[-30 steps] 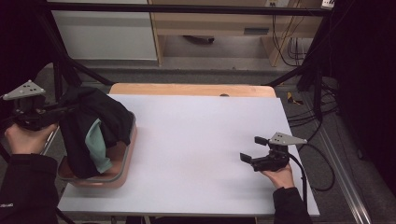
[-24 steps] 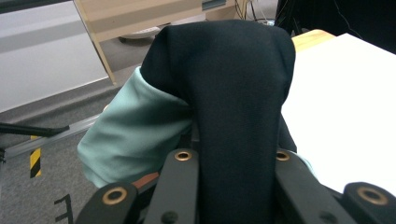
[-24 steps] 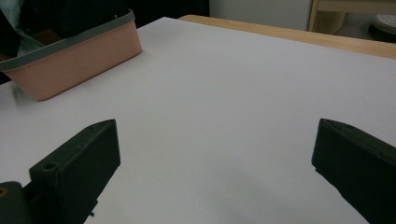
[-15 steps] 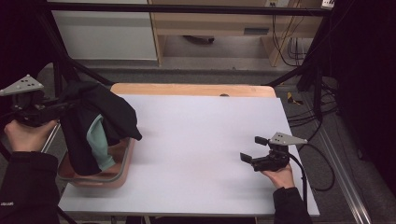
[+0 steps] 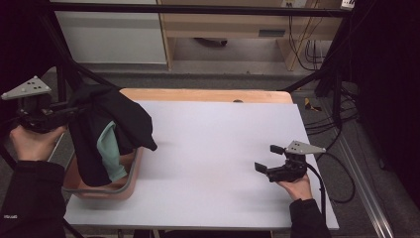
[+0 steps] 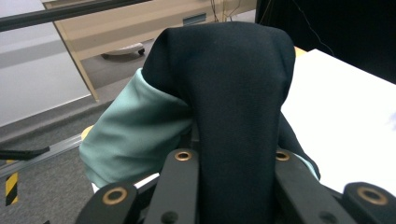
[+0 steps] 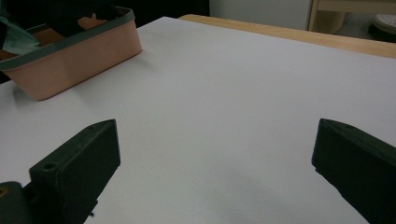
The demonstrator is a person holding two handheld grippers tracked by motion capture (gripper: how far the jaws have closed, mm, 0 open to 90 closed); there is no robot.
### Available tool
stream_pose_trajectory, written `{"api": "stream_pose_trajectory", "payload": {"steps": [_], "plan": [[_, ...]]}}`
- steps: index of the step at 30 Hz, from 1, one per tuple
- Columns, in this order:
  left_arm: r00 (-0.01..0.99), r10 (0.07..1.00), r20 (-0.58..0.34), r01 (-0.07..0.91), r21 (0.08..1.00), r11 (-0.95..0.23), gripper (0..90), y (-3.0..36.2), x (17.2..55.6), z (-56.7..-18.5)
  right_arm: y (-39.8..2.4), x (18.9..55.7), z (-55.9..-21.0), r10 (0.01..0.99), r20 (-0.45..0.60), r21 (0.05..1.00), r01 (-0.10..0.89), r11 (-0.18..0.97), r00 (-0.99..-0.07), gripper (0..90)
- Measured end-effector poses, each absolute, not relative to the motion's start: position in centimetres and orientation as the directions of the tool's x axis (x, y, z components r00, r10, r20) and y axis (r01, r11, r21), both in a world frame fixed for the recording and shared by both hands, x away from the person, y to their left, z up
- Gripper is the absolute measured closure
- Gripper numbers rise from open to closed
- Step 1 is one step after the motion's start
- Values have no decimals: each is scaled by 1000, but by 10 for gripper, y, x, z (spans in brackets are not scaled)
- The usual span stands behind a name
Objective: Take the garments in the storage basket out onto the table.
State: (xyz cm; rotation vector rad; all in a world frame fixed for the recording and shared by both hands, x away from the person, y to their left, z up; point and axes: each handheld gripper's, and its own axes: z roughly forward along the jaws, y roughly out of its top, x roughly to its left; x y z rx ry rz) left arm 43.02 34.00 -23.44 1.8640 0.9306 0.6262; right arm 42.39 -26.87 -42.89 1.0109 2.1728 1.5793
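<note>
In the high view, the left gripper (image 5: 67, 110) sits at the left edge of the table (image 5: 218, 163), held in the person's left hand (image 5: 33, 141). Its jaws are closed on a black garment (image 5: 116, 116), which hangs from them over a pink basket (image 5: 106, 191) at the table's near left corner. A teal garment (image 5: 110, 151) hangs down with the black one, its lower end inside the basket. The black cloth drapes over the basket's right rim and part of it trails onto the white table top. The right gripper (image 5: 270, 157) rests low over the table near its right edge, in the right hand (image 5: 296, 187), well apart from the basket — its jaws stand wide with nothing between them.

In the left gripper view, the black garment (image 6: 233, 107) rises in a thick fold straight out from between the two jaws, which press on it from both sides. The teal garment (image 6: 135, 135) bulges out to the left of the fold, just beside the jaws; whether they also pinch it I cannot tell.

In the right gripper view, the two black jaws stand far apart at the bottom corners, bare table (image 7: 224, 107) between them. The pink basket (image 7: 70, 60) stands at the upper left with a grey rim — dark and teal cloth show above it.
</note>
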Motion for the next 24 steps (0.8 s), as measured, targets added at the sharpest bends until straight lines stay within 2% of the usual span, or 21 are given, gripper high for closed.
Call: {"api": "stream_pose_trajectory", "payload": {"steps": [24], "plan": [[654, 756, 40, 290, 909, -299, 811, 297, 427, -218, -269, 423, -428, 671, 177, 915, 372, 158, -720, 16]]}}
